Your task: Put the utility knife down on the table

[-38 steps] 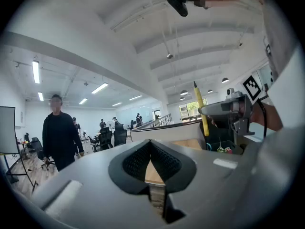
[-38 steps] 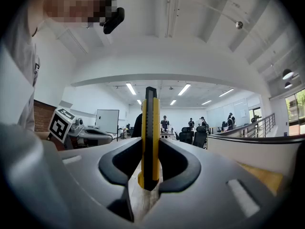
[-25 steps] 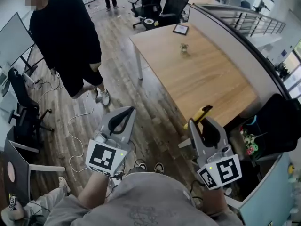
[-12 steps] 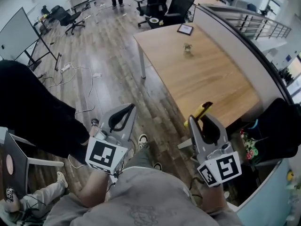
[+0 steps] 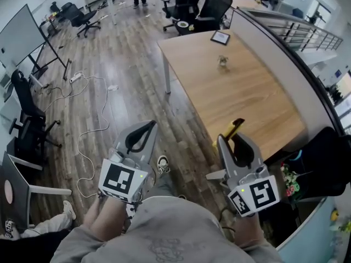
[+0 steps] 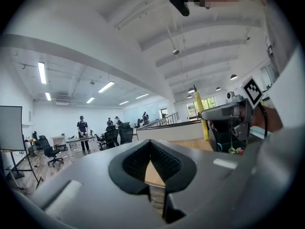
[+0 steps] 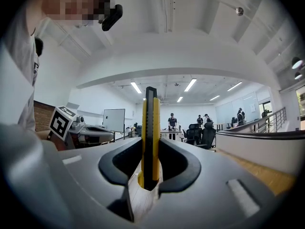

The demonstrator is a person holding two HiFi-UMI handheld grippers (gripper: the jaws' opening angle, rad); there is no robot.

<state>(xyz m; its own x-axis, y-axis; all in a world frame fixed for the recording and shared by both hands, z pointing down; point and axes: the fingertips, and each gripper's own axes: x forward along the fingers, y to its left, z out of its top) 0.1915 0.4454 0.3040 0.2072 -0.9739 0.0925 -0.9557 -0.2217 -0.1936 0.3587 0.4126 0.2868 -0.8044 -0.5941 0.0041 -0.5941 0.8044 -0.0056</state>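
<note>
The utility knife [image 7: 151,137] was clamped between the closed jaws of the right gripper [image 5: 233,142]. Its yellow-and-black body was pinched edge-on near one end, and the rest projected well beyond the fingertips. It was held along the line of the jaws, presumably so that the long free end could be brought to a surface first and laid flat without the pads getting in the way.

The table [image 5: 241,86] lay ahead of and below that gripper. In the head view only its near corner was reached by the knife's tip, and no contact could be made out, so the knife was judged to be in the air and the putting-down not yet done.

The left gripper [image 5: 147,127] was held level with the right one, well apart to its left and over the floor. Its jaws were pressed together with nothing between them, and it was apparently held clear because it was not needed.

A forward and downward move over the tabletop was judged to be required, with the jaws parted only once the knife was supported.
</note>
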